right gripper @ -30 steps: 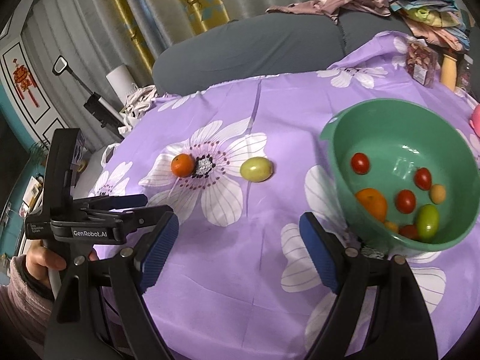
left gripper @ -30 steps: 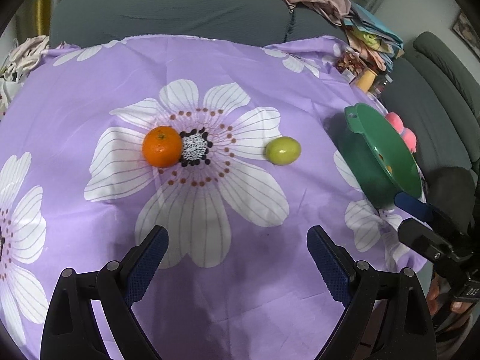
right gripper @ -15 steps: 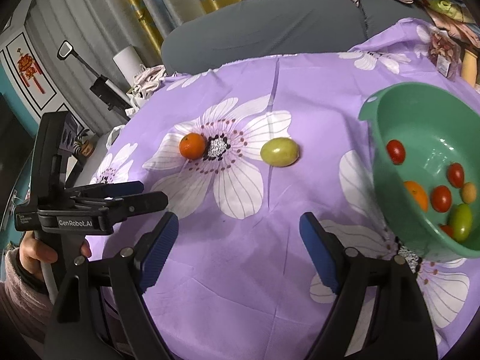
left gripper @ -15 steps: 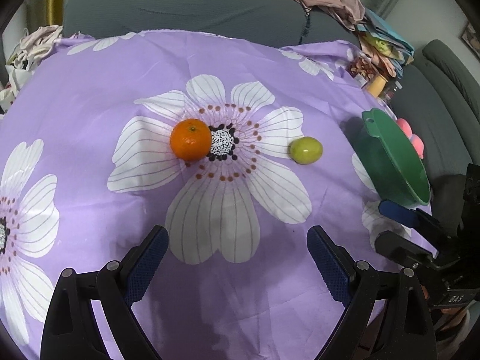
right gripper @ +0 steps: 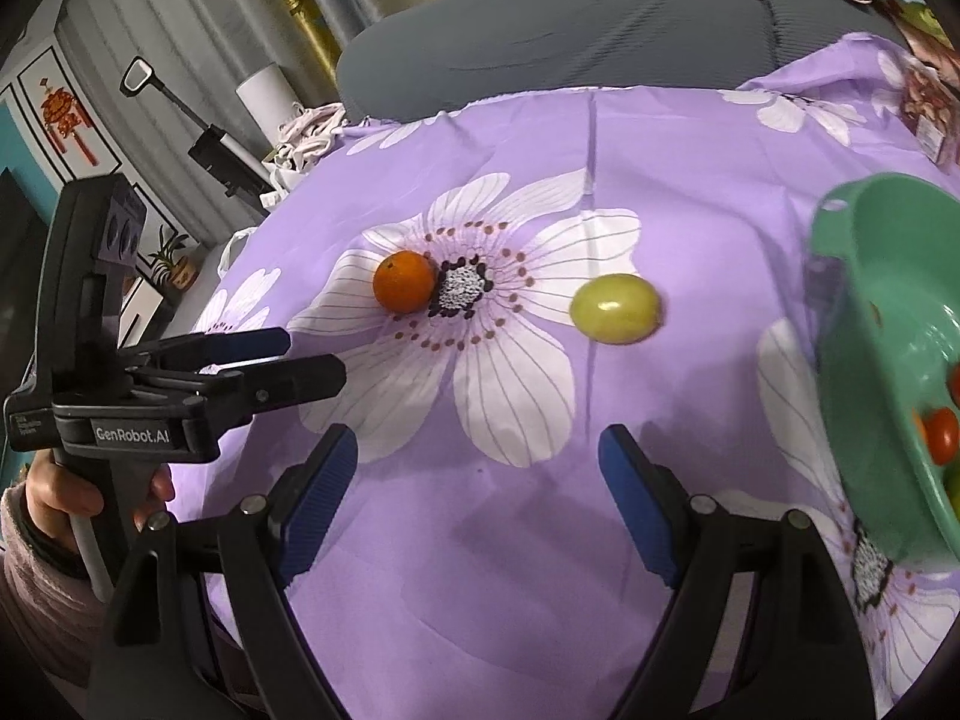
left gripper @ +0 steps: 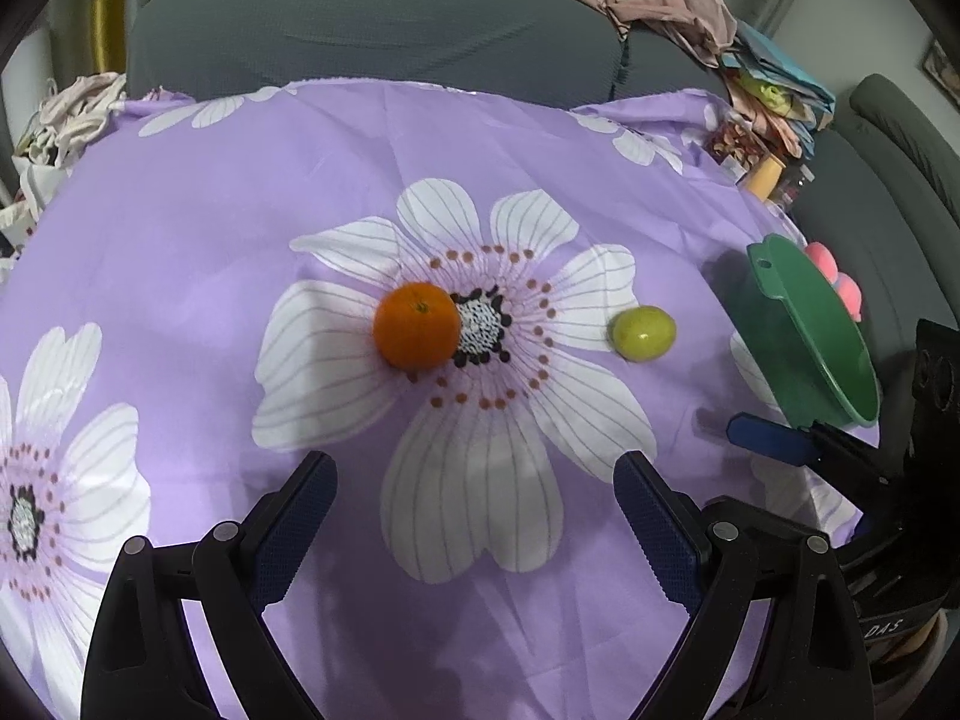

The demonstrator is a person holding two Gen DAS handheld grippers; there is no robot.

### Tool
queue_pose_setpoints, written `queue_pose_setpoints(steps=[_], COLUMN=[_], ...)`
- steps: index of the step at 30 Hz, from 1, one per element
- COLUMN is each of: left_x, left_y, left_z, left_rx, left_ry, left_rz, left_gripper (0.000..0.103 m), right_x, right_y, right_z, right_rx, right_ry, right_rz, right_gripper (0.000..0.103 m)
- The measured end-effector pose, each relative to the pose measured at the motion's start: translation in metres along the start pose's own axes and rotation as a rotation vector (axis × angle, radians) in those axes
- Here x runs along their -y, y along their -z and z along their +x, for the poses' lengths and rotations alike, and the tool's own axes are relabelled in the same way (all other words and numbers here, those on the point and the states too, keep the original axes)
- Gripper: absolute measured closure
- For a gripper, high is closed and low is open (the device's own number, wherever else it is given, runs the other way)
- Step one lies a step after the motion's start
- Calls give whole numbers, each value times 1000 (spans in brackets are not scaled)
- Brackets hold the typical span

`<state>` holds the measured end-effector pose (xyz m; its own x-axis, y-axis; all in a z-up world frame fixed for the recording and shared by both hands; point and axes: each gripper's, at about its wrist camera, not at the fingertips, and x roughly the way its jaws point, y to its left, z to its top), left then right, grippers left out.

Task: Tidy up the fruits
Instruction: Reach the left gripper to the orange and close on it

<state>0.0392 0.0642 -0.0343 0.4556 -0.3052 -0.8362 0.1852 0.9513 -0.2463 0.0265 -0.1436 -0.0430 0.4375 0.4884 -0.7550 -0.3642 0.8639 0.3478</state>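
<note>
Two fruits, orange [left gripper: 416, 326] and green [left gripper: 642, 332], lie beside bowl [right gripper: 864, 324], apparently untouched.

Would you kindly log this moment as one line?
left gripper: open, empty | right gripper: open, empty | orange, green fruit: on cloth

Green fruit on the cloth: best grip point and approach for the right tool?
Take the green fruit across its short middle, descending from above. It lies on its side, long axis left-right, clear all round. The right tool is open and aimed at it.

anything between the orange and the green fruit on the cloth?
Only the printed flower's dark centre on the cloth, beside the orange; the stretch to the green fruit is bare, clearest in the right wrist view.
</note>
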Motion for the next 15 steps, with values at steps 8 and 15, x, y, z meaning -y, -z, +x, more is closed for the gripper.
queue_pose_setpoints(steps=[8, 15], left_x=[-7, -23], left_y=[-18, -45], left_z=[7, 24], left_rx=[15, 22], left_ry=[28, 44], left_rz=[22, 34], left_gripper=[10, 11], right_x=[-11, -17], right_y=[-20, -55], right_z=[25, 71], right_rx=[-18, -48], right_ry=[-24, -123], right_rz=[-53, -82], right_gripper=[20, 26])
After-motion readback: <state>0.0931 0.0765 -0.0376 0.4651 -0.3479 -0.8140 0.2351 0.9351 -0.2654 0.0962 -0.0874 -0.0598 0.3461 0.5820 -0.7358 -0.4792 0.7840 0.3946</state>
